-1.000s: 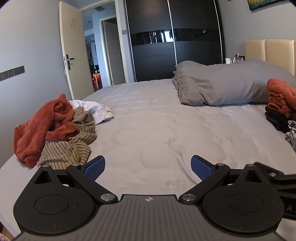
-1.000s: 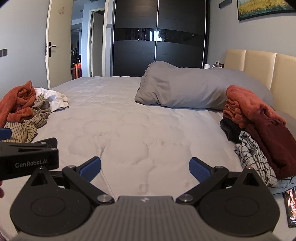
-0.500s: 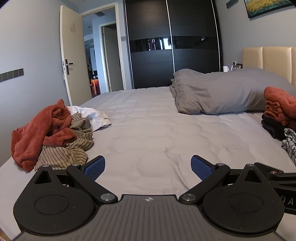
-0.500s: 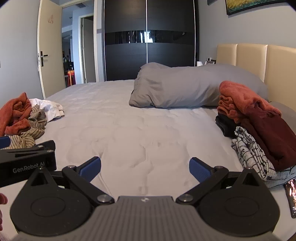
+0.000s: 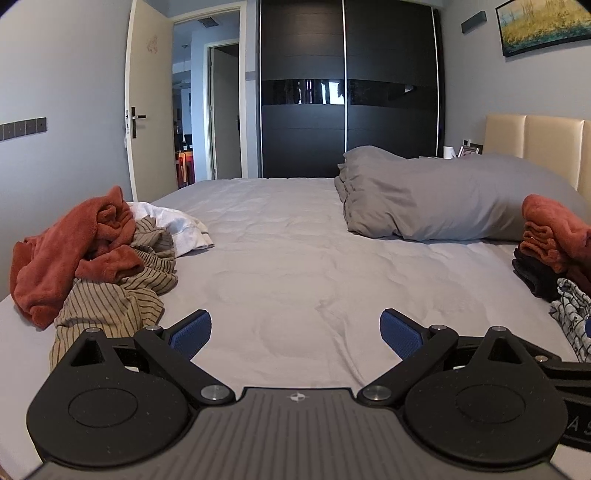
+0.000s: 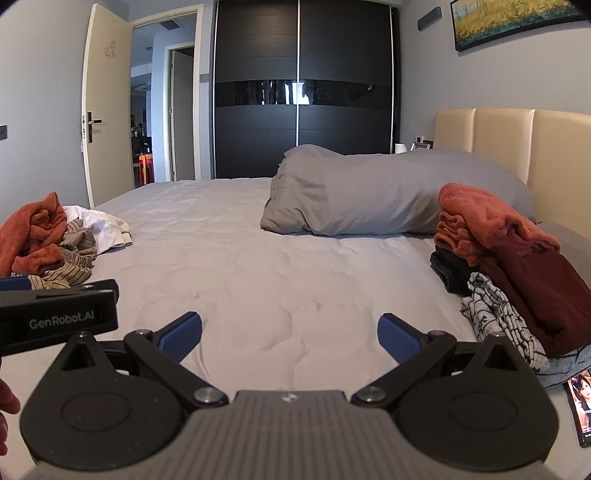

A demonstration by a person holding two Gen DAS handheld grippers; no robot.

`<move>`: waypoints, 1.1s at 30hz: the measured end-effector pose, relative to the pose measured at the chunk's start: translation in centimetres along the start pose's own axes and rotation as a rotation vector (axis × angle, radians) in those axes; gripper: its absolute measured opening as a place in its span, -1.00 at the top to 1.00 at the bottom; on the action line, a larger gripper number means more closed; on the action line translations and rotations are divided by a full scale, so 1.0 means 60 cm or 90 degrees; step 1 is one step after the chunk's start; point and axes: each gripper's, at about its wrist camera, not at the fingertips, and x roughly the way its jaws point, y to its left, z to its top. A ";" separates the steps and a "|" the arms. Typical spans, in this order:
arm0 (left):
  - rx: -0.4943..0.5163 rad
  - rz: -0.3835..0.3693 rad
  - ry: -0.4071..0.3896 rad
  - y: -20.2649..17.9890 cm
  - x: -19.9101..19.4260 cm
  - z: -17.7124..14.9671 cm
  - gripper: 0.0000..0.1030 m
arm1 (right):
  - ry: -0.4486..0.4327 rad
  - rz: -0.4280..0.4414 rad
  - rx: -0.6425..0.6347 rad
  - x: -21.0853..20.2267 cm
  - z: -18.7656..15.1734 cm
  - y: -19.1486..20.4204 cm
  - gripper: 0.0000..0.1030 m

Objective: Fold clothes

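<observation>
Both views tilted up; hand-held grippers (image 5: 295, 330) spread, empty.

We see home bedroom. Wide bed (image 5: 295, 266) with grey quilted sheet, grey pillows (image 5: 436, 206) against cream padded headboard (image 6: 517, 147). Dark sliding-door wardrobe (image 5: 347, 92) fills far wall. Framed landscape painting (image 6: 517, 18) hangs above headboard. Cream door (image 5: 142, 110) stands open onto hallway. We note loose laundry heap (image 5: 92, 258) at bed's left, folded clothes stack (image 6: 509, 266) at right.
</observation>
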 end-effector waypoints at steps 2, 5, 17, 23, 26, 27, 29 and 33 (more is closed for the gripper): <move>0.002 0.001 -0.001 0.000 -0.001 0.001 -0.93 | 0.002 0.003 0.002 0.000 0.000 -0.001 -0.99; -0.004 0.007 -0.007 0.001 -0.001 0.002 -0.93 | 0.001 0.004 0.007 0.000 0.000 -0.003 -0.99; -0.017 0.004 0.015 0.009 0.004 0.004 -0.93 | 0.007 0.016 0.002 0.002 -0.007 0.006 -0.99; -0.022 0.005 0.019 0.013 0.004 0.004 -0.93 | 0.019 0.027 -0.003 0.006 -0.012 0.010 -0.99; -0.022 0.006 0.020 0.013 0.003 0.004 -0.93 | 0.022 0.031 -0.007 0.006 -0.014 0.012 -0.99; -0.022 0.006 0.021 0.013 0.003 0.004 -0.93 | 0.022 0.032 -0.010 0.006 -0.014 0.013 -0.99; -0.022 0.007 0.022 0.013 0.002 0.004 -0.93 | 0.024 0.033 -0.012 0.006 -0.015 0.014 -0.99; -0.021 0.008 0.027 0.016 0.004 0.003 -0.93 | 0.028 0.033 -0.015 0.007 -0.019 0.015 -0.99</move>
